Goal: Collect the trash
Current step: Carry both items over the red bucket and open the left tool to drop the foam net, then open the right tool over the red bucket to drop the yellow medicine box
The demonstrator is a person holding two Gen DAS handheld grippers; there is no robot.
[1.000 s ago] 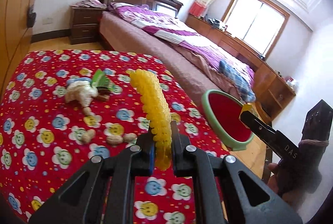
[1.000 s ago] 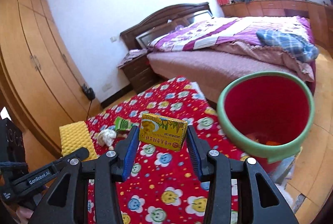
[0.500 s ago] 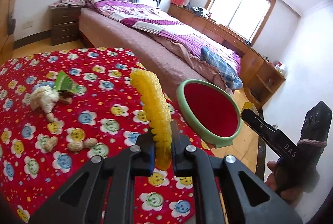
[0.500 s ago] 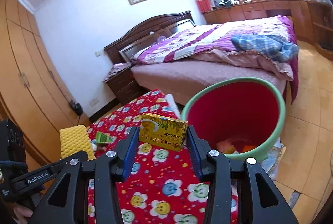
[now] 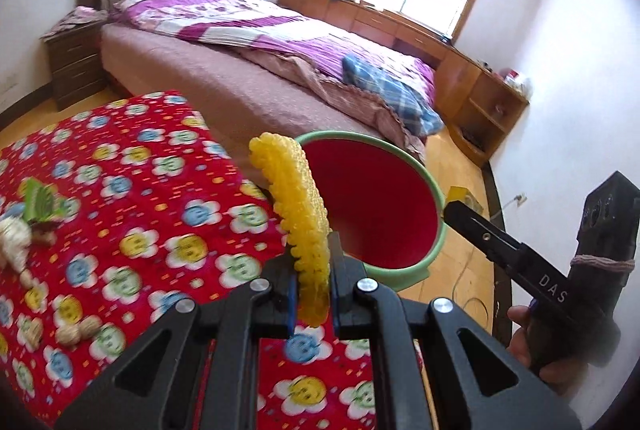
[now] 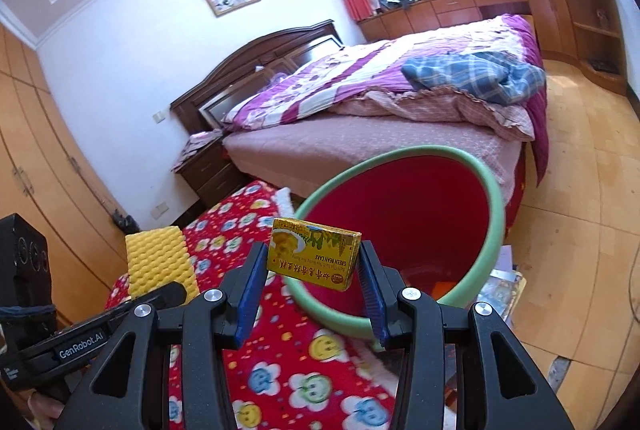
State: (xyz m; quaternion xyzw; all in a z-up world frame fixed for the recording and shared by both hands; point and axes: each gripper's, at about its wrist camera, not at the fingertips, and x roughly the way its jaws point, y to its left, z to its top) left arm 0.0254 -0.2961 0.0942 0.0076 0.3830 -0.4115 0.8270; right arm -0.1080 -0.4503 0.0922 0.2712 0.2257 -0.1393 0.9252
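Your left tongs (image 5: 313, 272) are pinching a yellow foam sheet (image 5: 295, 214) edge-on; it stands upright between the pads and rises above them. In the left wrist view the sheet sits at the near rim of the red bin (image 5: 372, 206), over the edge of the counter (image 5: 120, 222) with its red flowered cloth.

Your right tongs (image 6: 312, 278) are pinching a yellow box (image 6: 314, 259) printed "GREEN BEAN CAKE", held flat by its two short ends. In the right wrist view the box sits in front of the bin's near green rim (image 6: 332, 318), above the counter edge. Some items lie at the bottom of the bin; they are too hidden to identify.

Remaining on the counter, at the left of the left wrist view:
- a green wrapper (image 5: 40, 200)
- a crumpled white paper (image 5: 14, 236), touching the wrapper's lower side
- peanut shells (image 5: 78, 330), nearer to you and well apart from both
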